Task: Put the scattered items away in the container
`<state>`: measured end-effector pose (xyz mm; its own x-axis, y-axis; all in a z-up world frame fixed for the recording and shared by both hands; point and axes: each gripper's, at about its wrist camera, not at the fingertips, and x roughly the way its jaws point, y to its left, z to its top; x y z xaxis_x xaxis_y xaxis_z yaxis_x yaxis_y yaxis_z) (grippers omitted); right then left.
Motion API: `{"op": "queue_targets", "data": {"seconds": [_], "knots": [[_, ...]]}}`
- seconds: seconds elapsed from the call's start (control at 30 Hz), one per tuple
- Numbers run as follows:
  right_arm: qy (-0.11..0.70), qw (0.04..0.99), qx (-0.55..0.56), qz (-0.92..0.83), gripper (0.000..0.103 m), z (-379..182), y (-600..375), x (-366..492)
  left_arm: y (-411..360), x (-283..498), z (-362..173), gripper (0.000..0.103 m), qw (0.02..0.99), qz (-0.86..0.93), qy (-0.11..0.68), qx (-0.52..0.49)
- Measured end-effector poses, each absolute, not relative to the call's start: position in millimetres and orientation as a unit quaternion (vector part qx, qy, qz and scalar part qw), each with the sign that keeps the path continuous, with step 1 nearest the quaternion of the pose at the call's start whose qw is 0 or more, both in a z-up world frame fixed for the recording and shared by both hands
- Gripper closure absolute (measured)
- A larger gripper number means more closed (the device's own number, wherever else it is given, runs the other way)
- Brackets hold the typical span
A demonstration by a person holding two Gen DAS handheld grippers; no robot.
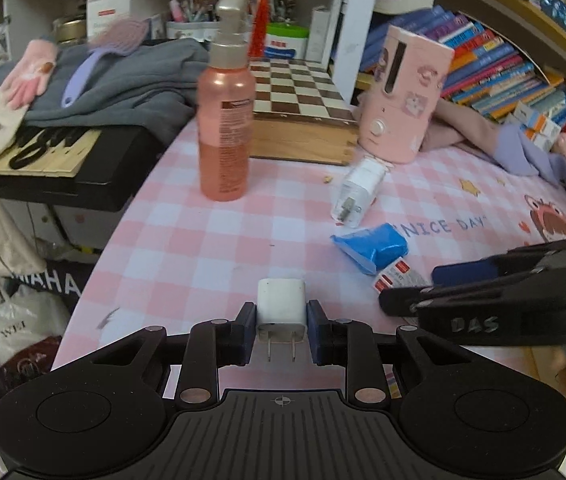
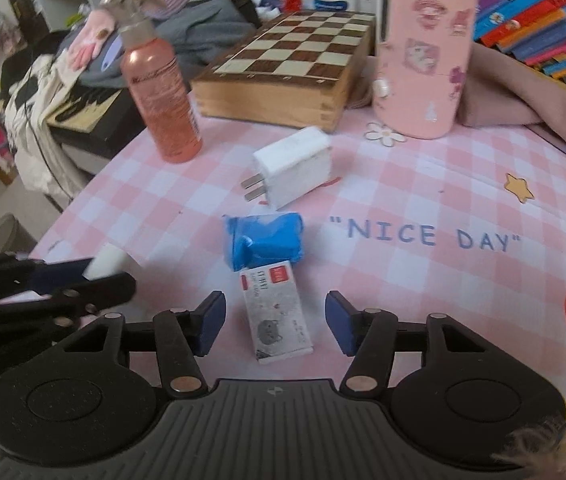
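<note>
Nearest to me, the left gripper (image 1: 281,330) has its fingers (image 1: 245,330) pinching a small white charger (image 1: 281,304) by its two flat sides, prongs pointing back toward the hand, the block low over the pink checked tabletop (image 1: 187,248). Beside it the right gripper (image 2: 275,322) hangs with fingers (image 2: 211,320) spread either side of a small white printed box (image 2: 277,312), not touching it. To take that box cleanly, I would say the fingers want to settle lower and square across its narrow width before they close, so it does not twist out. Just beyond the box, touching its far end, lies a blue packet (image 2: 263,240), and past that a larger white charger (image 2: 293,166) on its side. Farther back stand a copper pump bottle (image 2: 159,96), a wooden chessboard box (image 2: 283,76) and a pink stickered container (image 2: 423,48), probably where these things go, though I cannot see its opening.
</note>
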<state>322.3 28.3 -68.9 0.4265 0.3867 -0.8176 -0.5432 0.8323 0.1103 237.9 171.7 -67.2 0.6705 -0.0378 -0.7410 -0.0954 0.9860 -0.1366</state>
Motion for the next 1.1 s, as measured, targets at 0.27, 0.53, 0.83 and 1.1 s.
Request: {"op": "queue_targets", "data": {"seconds": [0.27, 0.53, 0.83, 1.1], "knots": [[0.433, 0.852, -0.122, 0.269, 0.073, -75, 33, 314, 173, 232, -60, 0.078, 0.911, 0.009, 0.401, -0.096], [0.423, 0.863, -0.097, 0.258, 0.075, -59, 17, 307, 166, 223, -47, 0.078, 0.916, -0.006, 0.387, -0.105], [0.395, 0.884, -0.056, 0.242, 0.075, -24, -15, 281, 152, 195, -21, 0.078, 0.927, -0.027, 0.359, -0.104], [0.382, 0.891, -0.043, 0.241, 0.075, -7, -35, 242, 141, 163, -7, 0.078, 0.928, -0.046, 0.351, -0.113]]}}
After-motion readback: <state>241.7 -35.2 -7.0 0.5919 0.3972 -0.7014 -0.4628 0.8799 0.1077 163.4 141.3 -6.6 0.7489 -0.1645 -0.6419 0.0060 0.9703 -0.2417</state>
